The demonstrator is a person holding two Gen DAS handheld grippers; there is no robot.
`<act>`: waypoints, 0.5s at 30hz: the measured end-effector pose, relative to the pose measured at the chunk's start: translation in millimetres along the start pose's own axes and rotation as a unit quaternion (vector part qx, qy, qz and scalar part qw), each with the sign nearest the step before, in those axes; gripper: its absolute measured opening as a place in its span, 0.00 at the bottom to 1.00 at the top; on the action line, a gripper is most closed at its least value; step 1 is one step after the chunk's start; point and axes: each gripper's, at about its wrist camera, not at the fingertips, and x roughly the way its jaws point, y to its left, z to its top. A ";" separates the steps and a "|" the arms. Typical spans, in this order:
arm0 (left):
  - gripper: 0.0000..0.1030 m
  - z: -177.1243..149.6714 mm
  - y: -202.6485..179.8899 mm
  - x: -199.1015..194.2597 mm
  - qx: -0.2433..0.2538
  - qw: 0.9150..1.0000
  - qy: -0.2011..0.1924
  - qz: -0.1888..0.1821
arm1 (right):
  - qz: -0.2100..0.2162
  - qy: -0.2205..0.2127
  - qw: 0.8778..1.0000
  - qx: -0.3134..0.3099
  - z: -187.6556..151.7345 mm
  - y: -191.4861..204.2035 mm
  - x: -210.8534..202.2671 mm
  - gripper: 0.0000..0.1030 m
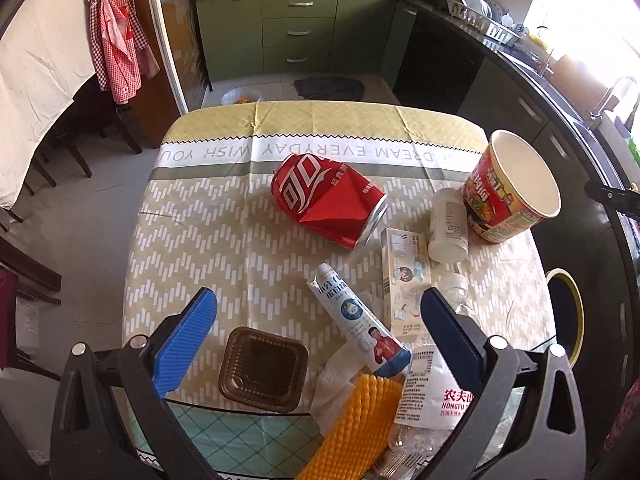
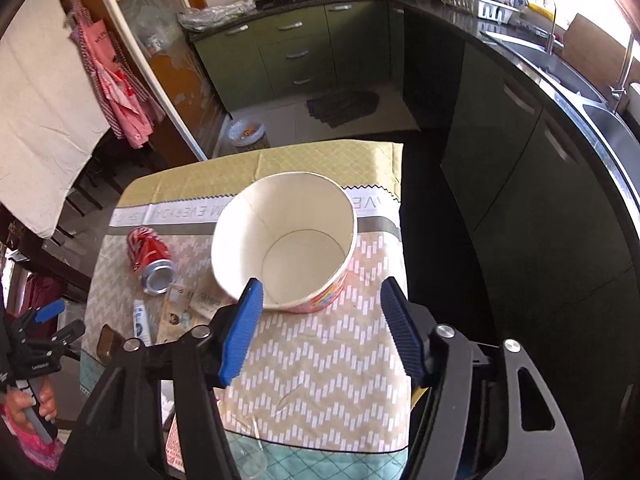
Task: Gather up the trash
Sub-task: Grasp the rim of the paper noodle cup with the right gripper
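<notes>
Trash lies on a table with a patterned cloth (image 1: 208,240). A crushed red cola can (image 1: 328,198) lies in the middle; it also shows in the right wrist view (image 2: 150,258). An empty noodle cup (image 1: 514,188) stands at the right. My right gripper (image 2: 320,308) is open just in front of the noodle cup (image 2: 286,240), apart from it. My left gripper (image 1: 318,312) is open above a white and blue tube (image 1: 358,318), a brown plastic tray (image 1: 262,368), a tissue and a yellow sponge (image 1: 360,416).
A small carton (image 1: 404,280), a white bottle (image 1: 448,224) and a clear water bottle (image 1: 432,384) lie at the table's right side. A round bin (image 1: 564,316) stands on the floor right of the table. Green kitchen cabinets (image 1: 300,32) stand behind.
</notes>
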 end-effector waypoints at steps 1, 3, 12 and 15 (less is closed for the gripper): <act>0.94 4.5 -1.7 3.6 0.001 1.000 0.007 0.000 | -0.008 0.012 1.000 0.004 8.6 -2.1 12.5 0.50; 0.94 13.1 -6.6 9.5 0.008 1.000 0.017 0.002 | -0.021 0.036 0.999 0.011 24.8 -7.2 36.6 0.43; 0.94 39.2 -47.4 20.9 0.066 0.998 0.024 0.006 | -0.034 0.094 0.995 0.021 44.2 -11.7 98.4 0.32; 0.94 41.4 -60.8 28.3 0.083 0.996 0.033 0.007 | -0.036 0.114 0.993 0.021 43.2 -10.9 113.8 0.28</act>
